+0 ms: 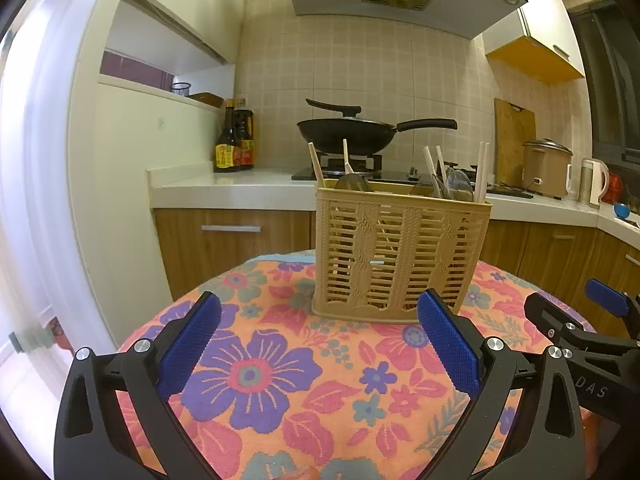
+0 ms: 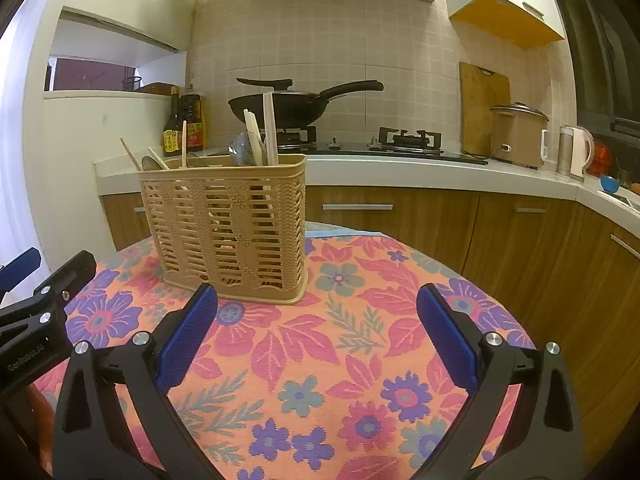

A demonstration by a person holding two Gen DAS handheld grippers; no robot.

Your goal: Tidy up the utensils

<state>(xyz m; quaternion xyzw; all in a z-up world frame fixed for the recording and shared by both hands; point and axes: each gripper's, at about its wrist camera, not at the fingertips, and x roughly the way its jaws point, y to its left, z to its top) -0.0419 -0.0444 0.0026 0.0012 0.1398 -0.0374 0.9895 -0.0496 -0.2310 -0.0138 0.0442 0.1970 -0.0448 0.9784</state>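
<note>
A tan slatted utensil basket [image 1: 400, 256] [image 2: 230, 232] stands upright at the far side of a round table under a floral cloth [image 1: 280, 380] [image 2: 320, 360]. Several pale chopsticks [image 1: 482, 172] [image 2: 270, 132] and spoons [image 1: 352, 182] [image 2: 250, 146] stick up out of it. My left gripper [image 1: 318, 308] is open, low over the cloth just short of the basket, with nothing between its blue pads [image 1: 188, 344]. My right gripper [image 2: 318, 300] is open too, to the right of the basket, empty. Each gripper shows at the edge of the other's view.
Behind the table runs a kitchen counter [image 1: 240, 188] with wooden cabinets [image 2: 400, 216]. On it are a black wok [image 1: 352, 132] on the stove, sauce bottles [image 1: 234, 140], a cutting board [image 2: 482, 108], a rice cooker [image 2: 518, 134] and a kettle [image 2: 576, 152].
</note>
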